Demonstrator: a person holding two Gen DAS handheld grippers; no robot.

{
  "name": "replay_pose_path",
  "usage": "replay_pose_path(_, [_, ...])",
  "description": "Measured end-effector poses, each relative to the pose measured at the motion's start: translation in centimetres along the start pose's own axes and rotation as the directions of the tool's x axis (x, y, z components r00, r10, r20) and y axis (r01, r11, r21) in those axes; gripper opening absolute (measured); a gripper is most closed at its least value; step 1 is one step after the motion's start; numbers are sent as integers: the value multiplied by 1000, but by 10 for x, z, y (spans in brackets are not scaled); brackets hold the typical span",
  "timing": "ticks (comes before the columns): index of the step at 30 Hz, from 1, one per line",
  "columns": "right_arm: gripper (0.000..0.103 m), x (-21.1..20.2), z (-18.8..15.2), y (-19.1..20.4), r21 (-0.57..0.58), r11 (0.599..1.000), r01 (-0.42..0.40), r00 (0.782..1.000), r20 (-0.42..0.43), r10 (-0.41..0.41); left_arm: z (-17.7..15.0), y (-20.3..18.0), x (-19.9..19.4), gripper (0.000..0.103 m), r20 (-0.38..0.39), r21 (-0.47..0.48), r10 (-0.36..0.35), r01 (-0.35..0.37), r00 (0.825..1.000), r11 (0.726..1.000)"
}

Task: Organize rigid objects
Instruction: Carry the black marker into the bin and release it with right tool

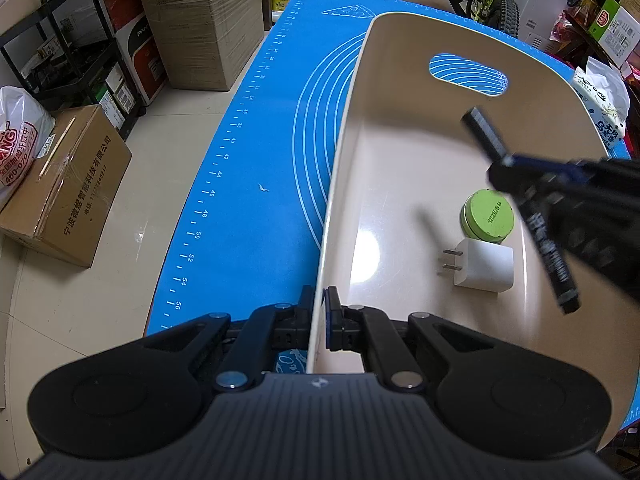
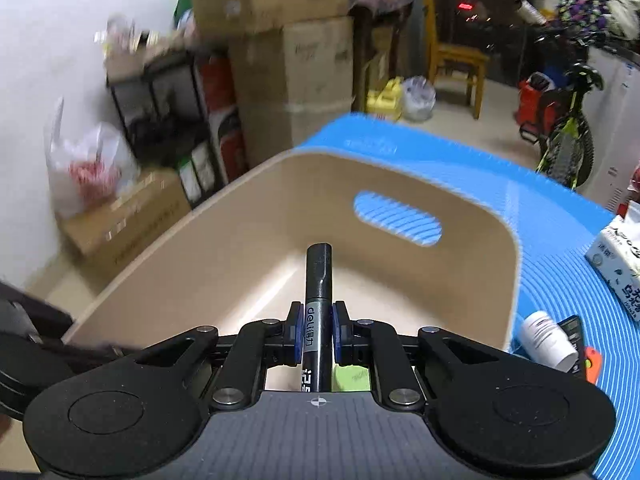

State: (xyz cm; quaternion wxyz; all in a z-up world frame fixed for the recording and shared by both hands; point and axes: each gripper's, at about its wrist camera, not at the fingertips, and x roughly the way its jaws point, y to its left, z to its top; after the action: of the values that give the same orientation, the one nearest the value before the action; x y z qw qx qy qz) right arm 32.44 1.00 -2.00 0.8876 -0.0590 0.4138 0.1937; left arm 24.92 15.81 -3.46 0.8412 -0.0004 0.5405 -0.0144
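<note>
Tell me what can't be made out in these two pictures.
- Green tin, right wrist view: mostly hidden behind the right hand-held gripper and its marker.
- Boxes, right wrist view: print blurred.
- White bottle, right wrist view: label unreadable, partly behind the bin.
- Marker's lower end, left wrist view: blurred.

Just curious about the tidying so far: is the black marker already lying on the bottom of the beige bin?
No, the black marker is clamped in the right gripper above the beige bin, not resting on its floor.

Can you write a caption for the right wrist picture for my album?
The right tool holds a black marker over the beige bin.
</note>
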Motion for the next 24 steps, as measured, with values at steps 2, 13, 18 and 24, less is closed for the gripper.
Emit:
replay_pose_path(2, [24,6,-5,3,-19,1000,6,999,-52,-7,0,0,0,6,0,0,0,0,1000,1000])
replay_pose_path(13, [60,-7,-8,2,-26,999,-26,999,-24,26,0,-3,0,7,0,2,6,-6,1000,1000])
replay_pose_path(18, [63,-39,-8,-19,15,999,-46,993,106,44,1,-2,0,7,0,2,5,-5,1000,1000])
replay_pose_path(24, [65,-73,-5,-66,79,997,17,971,236,-36,1,-2,0,7,0,3,6,-6,1000,1000])
